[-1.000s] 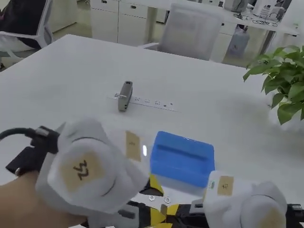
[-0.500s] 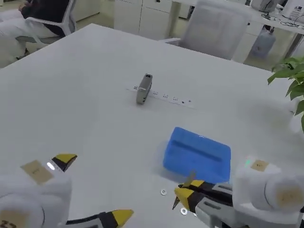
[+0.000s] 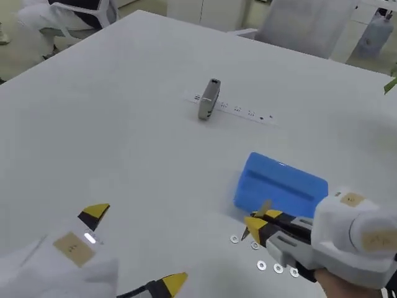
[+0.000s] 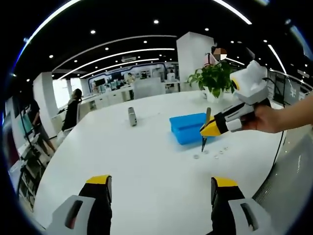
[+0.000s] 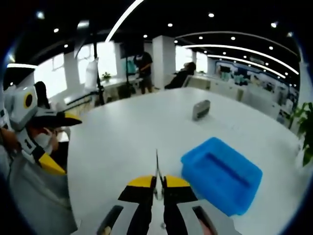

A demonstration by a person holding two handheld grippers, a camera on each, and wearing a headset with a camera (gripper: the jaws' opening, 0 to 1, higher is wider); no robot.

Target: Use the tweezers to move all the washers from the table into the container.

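Hovering low at 7 o'clock in the head view, the left gripper has its jaws spread wide with nothing between them. The left gripper view shows bare bench between the two yellow tips.

The right gripper, at 5 o'clock, has its jaws pressed together on the tweezers, which run forward between them. The tweezer points aim down at the bench, just beside the nearest washer. Cannot tell whether anything is pinched in the points: too small.

Washers: five counted on the bench, in a loose scatter at 6 o'clock of the container, near its front wall but apart from it. Two lie by the tweezer points. Three lie beside the right gripper's body, nearer the person.

Container: blue, rectangular, open top. No washer made out inside it in the right gripper view; the head view is too soft to confirm.

Beyond, at 11 o'clock of the container and well apart, a grey block stands on the bench.

Judgement: task at or near its start. Nothing is visibly transferred, and all five visible washers are left to pick up and drop in.
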